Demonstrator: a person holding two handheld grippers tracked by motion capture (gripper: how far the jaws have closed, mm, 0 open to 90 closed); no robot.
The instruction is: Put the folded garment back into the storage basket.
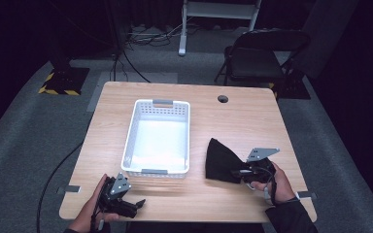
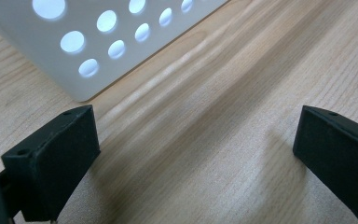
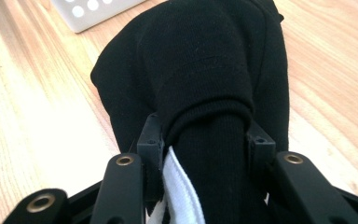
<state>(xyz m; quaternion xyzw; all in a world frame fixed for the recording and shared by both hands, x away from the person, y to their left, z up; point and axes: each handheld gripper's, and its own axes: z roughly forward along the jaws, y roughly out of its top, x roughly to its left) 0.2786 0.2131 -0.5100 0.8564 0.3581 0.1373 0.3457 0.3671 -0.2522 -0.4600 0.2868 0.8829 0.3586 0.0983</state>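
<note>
Wood bench, dark room. R tongs (image 1: 238,172) pinching black cloth (image 1: 222,161) lower right of frame, beside white basket (image 1: 158,136) at center. L tongs (image 1: 137,203) spread, idle lower left. Step: cloth gripped, lift starting. Next, I'd say: carry over rim, drop in.

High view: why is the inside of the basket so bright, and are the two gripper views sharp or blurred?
High view: the white basket floor glares under overhead light, while the room around the table stays dark. Left gripper view: the basket's wall and holes are soft, the left gripper casts a faint shadow. Right gripper view: the black cloth is sharp, its knit visible.
</note>
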